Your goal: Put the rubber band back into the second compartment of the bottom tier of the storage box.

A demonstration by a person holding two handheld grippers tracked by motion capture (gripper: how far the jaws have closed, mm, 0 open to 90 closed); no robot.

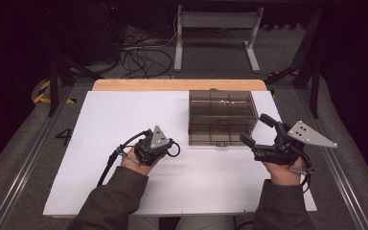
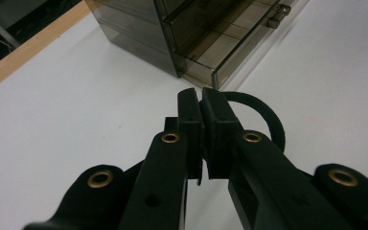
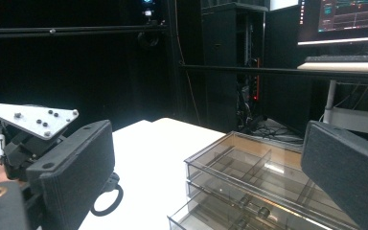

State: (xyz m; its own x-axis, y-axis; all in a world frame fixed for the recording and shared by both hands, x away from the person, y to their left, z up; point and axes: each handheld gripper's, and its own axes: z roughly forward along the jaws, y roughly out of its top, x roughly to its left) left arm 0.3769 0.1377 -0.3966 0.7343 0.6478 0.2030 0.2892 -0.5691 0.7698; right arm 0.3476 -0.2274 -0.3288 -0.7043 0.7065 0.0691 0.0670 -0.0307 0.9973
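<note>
Left gripper jaws pressed together on nothing, right gripper jaws wide apart and empty, beside see-through smoky plastic drawer box on white worktop.

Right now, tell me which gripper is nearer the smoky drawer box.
Right. The right gripper sits just off the drawer box at its near right corner, fingers open. The left gripper rests farther out to its left, fingers closed.
</note>
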